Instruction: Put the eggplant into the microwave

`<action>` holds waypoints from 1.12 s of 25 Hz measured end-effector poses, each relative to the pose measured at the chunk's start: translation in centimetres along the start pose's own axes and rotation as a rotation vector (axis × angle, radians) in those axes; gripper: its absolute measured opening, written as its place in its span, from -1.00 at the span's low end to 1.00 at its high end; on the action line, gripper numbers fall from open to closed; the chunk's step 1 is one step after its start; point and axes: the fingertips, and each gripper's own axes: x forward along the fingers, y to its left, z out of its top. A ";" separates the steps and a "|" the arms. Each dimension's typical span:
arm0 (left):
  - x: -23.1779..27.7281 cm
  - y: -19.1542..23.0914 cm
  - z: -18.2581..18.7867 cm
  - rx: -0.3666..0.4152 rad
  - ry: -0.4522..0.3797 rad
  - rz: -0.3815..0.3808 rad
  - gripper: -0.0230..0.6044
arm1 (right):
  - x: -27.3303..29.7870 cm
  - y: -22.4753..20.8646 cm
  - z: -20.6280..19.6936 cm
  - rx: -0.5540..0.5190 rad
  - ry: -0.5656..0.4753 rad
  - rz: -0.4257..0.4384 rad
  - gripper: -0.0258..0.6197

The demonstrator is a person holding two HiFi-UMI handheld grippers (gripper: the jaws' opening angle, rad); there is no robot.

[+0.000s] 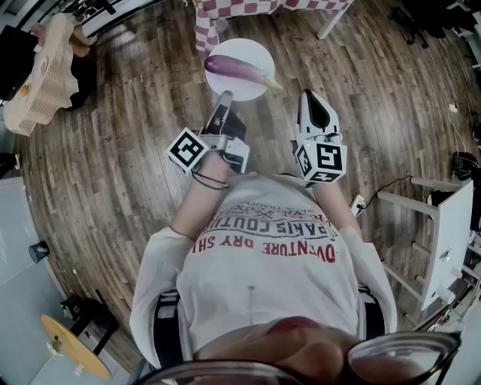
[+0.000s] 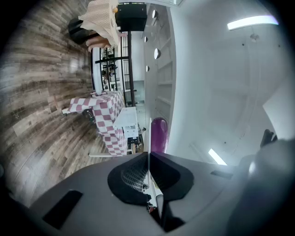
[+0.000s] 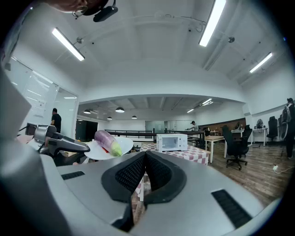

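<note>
A purple eggplant with a green stem lies on a white plate held out over the wood floor. My left gripper is shut on the plate's near rim. In the left gripper view the plate shows edge-on between the jaws, with the eggplant beyond them. My right gripper is beside it on the right, shut, with nothing between its jaws. In the right gripper view, the white microwave stands far ahead on a checkered table, door closed, and the plate and eggplant hang at the left.
The red-and-white checkered table is ahead, its edge at the top of the head view. A black office chair stands to its right. A white frame and a power strip are at my right.
</note>
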 end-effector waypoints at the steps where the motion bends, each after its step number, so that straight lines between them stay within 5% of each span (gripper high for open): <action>1: 0.1 0.1 0.1 0.001 -0.001 -0.002 -0.82 | 0.1 0.1 -0.1 -0.002 0.001 0.002 -0.84; 13: 0.2 1.1 0.0 -0.020 -0.002 0.021 -0.82 | -0.2 -0.1 -0.8 -0.007 0.017 -0.009 -0.84; 28: 9.4 5.2 -3.4 -0.017 0.001 0.105 -0.82 | 6.5 -9.3 -4.7 0.072 0.070 0.001 -0.84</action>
